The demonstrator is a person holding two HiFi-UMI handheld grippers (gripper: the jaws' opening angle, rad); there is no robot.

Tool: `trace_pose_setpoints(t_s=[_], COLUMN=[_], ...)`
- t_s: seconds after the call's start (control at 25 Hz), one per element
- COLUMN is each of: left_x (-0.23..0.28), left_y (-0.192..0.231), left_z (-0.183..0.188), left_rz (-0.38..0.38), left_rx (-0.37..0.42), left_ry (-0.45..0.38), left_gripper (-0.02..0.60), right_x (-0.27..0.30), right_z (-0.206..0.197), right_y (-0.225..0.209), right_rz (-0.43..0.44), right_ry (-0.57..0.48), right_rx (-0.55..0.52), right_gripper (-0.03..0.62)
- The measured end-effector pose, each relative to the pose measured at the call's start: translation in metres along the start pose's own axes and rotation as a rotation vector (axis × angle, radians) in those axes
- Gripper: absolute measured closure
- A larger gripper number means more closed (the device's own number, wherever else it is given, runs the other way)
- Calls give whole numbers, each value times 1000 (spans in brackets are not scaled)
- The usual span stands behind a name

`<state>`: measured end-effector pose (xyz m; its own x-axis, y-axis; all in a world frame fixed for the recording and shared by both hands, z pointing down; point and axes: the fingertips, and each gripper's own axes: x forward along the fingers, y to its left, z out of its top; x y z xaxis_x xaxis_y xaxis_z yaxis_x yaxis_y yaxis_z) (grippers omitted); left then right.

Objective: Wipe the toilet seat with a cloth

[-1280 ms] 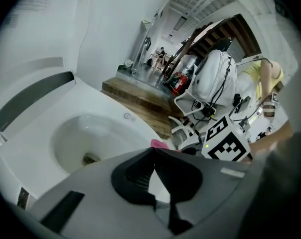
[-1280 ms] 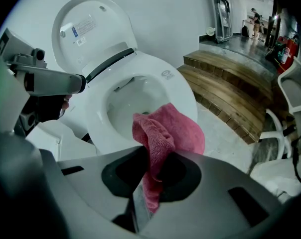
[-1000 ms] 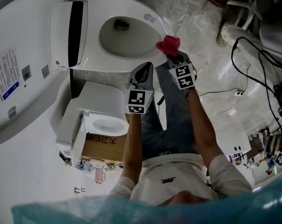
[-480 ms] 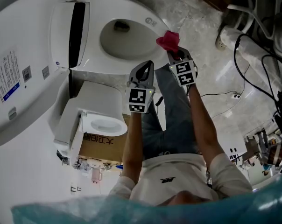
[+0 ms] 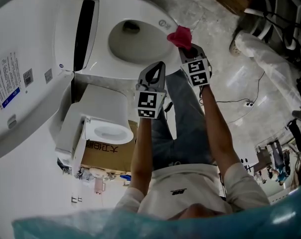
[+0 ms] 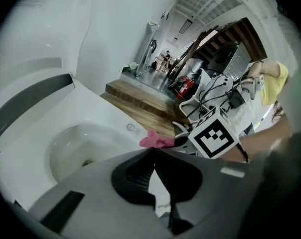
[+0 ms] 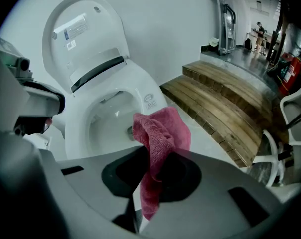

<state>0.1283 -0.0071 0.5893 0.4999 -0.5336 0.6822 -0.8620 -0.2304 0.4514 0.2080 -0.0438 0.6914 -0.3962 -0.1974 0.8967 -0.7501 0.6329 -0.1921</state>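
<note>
The white toilet has its lid up and its seat [image 5: 155, 59] ringing the open bowl in the head view. My right gripper [image 5: 186, 48] is shut on a pink cloth [image 5: 180, 36], held just off the seat's front right edge; the cloth [image 7: 160, 138] bunches up between the jaws in the right gripper view, with the seat [image 7: 140, 91] beyond. My left gripper [image 5: 155, 71] hovers at the seat's near rim, jaws closed together and holding nothing. From the left gripper view the seat [image 6: 110, 128] lies ahead, with the pink cloth [image 6: 155, 140] to the right.
A small white bin [image 5: 108, 131] and a cardboard box [image 5: 105, 153] stand on the floor left of the person's legs. Cables [image 5: 240, 103] run over the pale floor at right. A wooden step [image 7: 230, 108] rises beyond the toilet, white chair [image 7: 295, 108] beside it.
The right gripper with the pink cloth has moved a little up and away toward the seat's rim. The left gripper has shifted only slightly.
</note>
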Motion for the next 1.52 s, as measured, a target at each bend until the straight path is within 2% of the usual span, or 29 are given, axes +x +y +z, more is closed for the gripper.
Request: trace_pose_setpoints(t_s=[1.0, 1.52], left_x=[-12, -25], left_y=[33, 64], left_z=[35, 47], left_rz=[27, 71], left_rx=[-38, -83], left_ry=[-70, -108], left_gripper=[572, 572], right_x=[27, 45], right_z=[69, 109], right_y=[2, 14], right_rz=[-20, -19], right_ry=[-31, -42], right_rx=[-94, -157], right_gripper=[545, 543])
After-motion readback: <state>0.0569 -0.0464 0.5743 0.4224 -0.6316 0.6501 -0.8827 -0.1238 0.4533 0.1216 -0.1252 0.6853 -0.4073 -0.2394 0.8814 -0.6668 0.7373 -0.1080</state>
